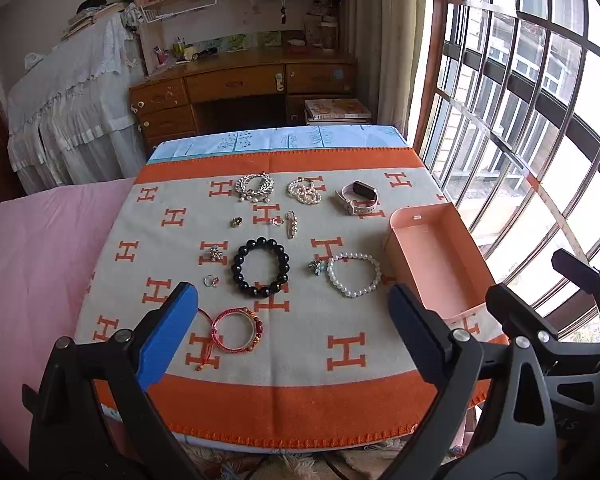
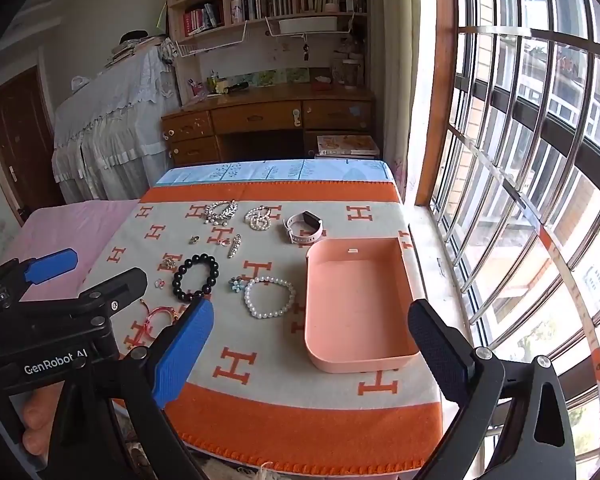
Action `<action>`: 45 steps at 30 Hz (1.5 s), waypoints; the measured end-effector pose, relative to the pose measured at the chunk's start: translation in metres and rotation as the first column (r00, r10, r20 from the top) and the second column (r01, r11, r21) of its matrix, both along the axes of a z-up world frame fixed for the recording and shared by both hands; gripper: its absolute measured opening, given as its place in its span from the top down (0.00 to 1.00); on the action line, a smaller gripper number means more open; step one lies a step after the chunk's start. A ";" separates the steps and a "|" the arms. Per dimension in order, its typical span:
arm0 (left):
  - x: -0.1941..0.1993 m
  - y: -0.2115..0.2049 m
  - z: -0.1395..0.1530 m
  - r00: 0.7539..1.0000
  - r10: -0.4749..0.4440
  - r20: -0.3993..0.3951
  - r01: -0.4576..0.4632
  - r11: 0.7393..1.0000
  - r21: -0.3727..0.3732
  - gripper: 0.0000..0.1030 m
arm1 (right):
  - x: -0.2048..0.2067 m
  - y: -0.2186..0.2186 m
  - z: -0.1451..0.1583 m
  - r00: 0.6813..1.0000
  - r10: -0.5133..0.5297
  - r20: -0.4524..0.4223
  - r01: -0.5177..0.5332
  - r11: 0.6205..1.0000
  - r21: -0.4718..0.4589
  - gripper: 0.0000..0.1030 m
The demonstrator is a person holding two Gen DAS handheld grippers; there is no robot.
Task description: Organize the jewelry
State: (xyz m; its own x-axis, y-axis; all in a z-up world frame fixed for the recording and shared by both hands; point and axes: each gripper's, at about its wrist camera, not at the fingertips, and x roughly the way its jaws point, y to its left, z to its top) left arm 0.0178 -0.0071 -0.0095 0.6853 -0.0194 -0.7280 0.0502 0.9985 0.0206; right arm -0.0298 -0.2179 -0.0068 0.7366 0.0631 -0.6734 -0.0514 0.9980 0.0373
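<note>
- Both grippers hover above the near edge of the blanket-covered surface (image 1: pixel 300 400), fingers wide apart, gripping nothing: left gripper (image 1: pixel 293 318), right gripper (image 2: pixel 312 344).
- Between the left fingers lie a red bangle (image 1: pixel 236 329) nearest, then a black bead bracelet (image 1: pixel 261 267) and pearl bracelet (image 1: pixel 354 274).
- Between the right fingers sits the pink box (image 2: pixel 358 304), open.
- Beyond: watch (image 1: pixel 358 197), more jewelry.

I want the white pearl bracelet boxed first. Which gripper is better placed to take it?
Probably the right gripper: open and empty, it faces both the white pearl bracelet and the pink box beside it. The left gripper, also open, sits nearer the red bracelets.
</note>
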 end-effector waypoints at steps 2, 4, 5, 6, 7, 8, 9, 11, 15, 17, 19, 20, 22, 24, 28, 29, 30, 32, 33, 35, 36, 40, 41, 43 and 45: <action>0.001 0.000 -0.001 1.000 0.000 -0.001 0.000 1.000 0.001 0.08 | 0.002 -0.002 0.000 1.000 0.000 -0.003 0.000 1.000 0.002 0.04; 0.001 0.000 -0.001 1.000 0.001 -0.002 -0.001 1.000 0.001 0.08 | 0.002 -0.002 -0.001 1.000 0.000 -0.002 0.000 1.000 0.002 0.04; 0.002 0.000 -0.001 1.000 0.004 -0.005 -0.004 1.000 0.002 0.08 | 0.002 -0.002 -0.001 1.000 0.000 -0.003 0.000 1.000 0.002 0.04; 0.003 0.000 -0.002 1.000 0.007 -0.008 -0.007 1.000 0.002 0.08 | 0.002 -0.003 -0.001 1.000 0.001 -0.005 -0.001 1.000 0.002 0.04; 0.004 0.000 -0.003 1.000 0.009 -0.011 -0.009 1.000 0.002 0.08 | 0.003 -0.004 -0.002 1.000 0.000 -0.007 0.000 1.000 0.003 0.04; 0.005 0.001 -0.003 1.000 0.011 -0.014 -0.011 1.000 0.001 0.08 | 0.005 -0.005 -0.003 1.000 -0.001 -0.010 0.001 1.000 0.001 0.04; 0.005 0.002 -0.003 1.000 0.012 -0.016 -0.012 1.000 0.001 0.08 | 0.006 -0.005 -0.004 1.000 -0.002 -0.011 0.002 1.000 -0.002 0.04; 0.005 0.003 -0.004 1.000 0.012 -0.017 -0.012 1.000 0.002 0.08 | 0.007 -0.005 -0.004 1.000 -0.003 -0.013 0.003 1.000 -0.003 0.04; 0.005 0.004 -0.005 1.000 0.013 -0.017 -0.013 1.000 0.002 0.08 | 0.008 -0.004 -0.005 1.000 -0.003 -0.016 0.002 1.000 -0.002 0.04; 0.005 0.006 -0.007 1.000 0.014 -0.019 -0.014 1.000 0.000 0.08 | 0.010 -0.004 -0.007 1.000 -0.003 -0.018 0.003 1.000 -0.003 0.04; 0.006 0.005 -0.010 1.000 0.014 -0.024 -0.014 1.000 0.002 0.08 | 0.010 -0.005 -0.008 1.000 -0.003 -0.020 0.003 1.000 -0.003 0.04; 0.006 0.005 -0.010 1.000 0.015 -0.027 -0.015 1.000 0.003 0.08 | 0.009 -0.005 -0.007 1.000 -0.002 -0.019 0.002 1.000 -0.002 0.04; 0.007 0.007 -0.012 0.999 0.015 -0.034 -0.015 1.000 0.003 0.08 | 0.010 -0.005 -0.008 1.000 -0.002 -0.023 0.002 1.000 0.000 0.04; 0.008 0.006 -0.013 0.999 0.015 -0.040 -0.015 1.000 0.004 0.08 | 0.011 -0.005 -0.009 1.000 -0.003 -0.027 0.003 1.000 0.000 0.04; 0.009 0.006 -0.013 0.999 0.015 -0.049 -0.015 1.000 0.006 0.08 | 0.011 -0.004 -0.011 1.000 -0.004 -0.027 0.003 1.000 -0.001 0.04; 0.009 0.007 -0.013 0.999 0.016 -0.051 -0.016 1.000 0.006 0.08 | 0.011 -0.004 -0.010 1.000 -0.003 -0.027 0.003 1.000 -0.001 0.04; 0.009 0.006 -0.013 0.998 0.017 -0.055 -0.016 1.000 0.007 0.08 | 0.011 -0.004 -0.010 1.000 -0.003 -0.028 0.003 1.000 -0.001 0.04; 0.010 0.005 -0.012 0.998 0.017 -0.062 -0.016 1.000 0.008 0.08 | 0.012 -0.003 -0.013 0.999 -0.004 -0.032 0.004 1.000 -0.002 0.04; 0.010 0.005 -0.013 0.998 0.017 -0.065 -0.016 1.000 0.011 0.08 | 0.012 -0.003 -0.015 0.999 -0.004 -0.034 0.004 1.000 -0.002 0.04; 0.011 0.003 -0.014 0.997 0.019 -0.069 -0.018 1.000 0.023 0.08 | 0.012 -0.001 -0.017 0.999 -0.005 -0.040 0.005 1.000 -0.002 0.04; 0.011 0.002 -0.014 0.997 0.020 -0.070 -0.018 0.999 0.030 0.08 | 0.013 -0.001 -0.018 0.999 -0.006 -0.043 0.006 1.000 -0.002 0.04; 0.011 0.001 -0.015 0.997 0.018 -0.076 -0.016 0.999 0.033 0.08 | 0.017 0.000 -0.018 0.998 -0.005 -0.055 0.005 1.000 0.004 0.04; 0.012 0.001 -0.016 0.997 0.017 -0.079 -0.015 0.999 0.032 0.08 | 0.017 0.000 -0.018 0.998 -0.005 -0.055 0.005 1.000 0.003 0.04; 0.013 0.001 -0.017 0.996 0.016 -0.087 -0.013 1.000 0.028 0.08 | 0.016 0.000 -0.019 0.998 -0.004 -0.055 0.005 1.000 0.003 0.04; 0.014 0.002 -0.018 0.996 0.015 -0.092 -0.012 1.000 0.027 0.08 | 0.016 0.000 -0.020 0.998 -0.004 -0.058 0.004 1.000 0.005 0.04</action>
State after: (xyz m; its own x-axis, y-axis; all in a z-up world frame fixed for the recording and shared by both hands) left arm 0.0316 -0.0054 -0.0278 0.6154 0.0092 -0.7882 0.0397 0.9983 0.0427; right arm -0.0133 -0.2182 -0.0268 0.6963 0.0639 -0.7149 -0.0451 0.9980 0.0453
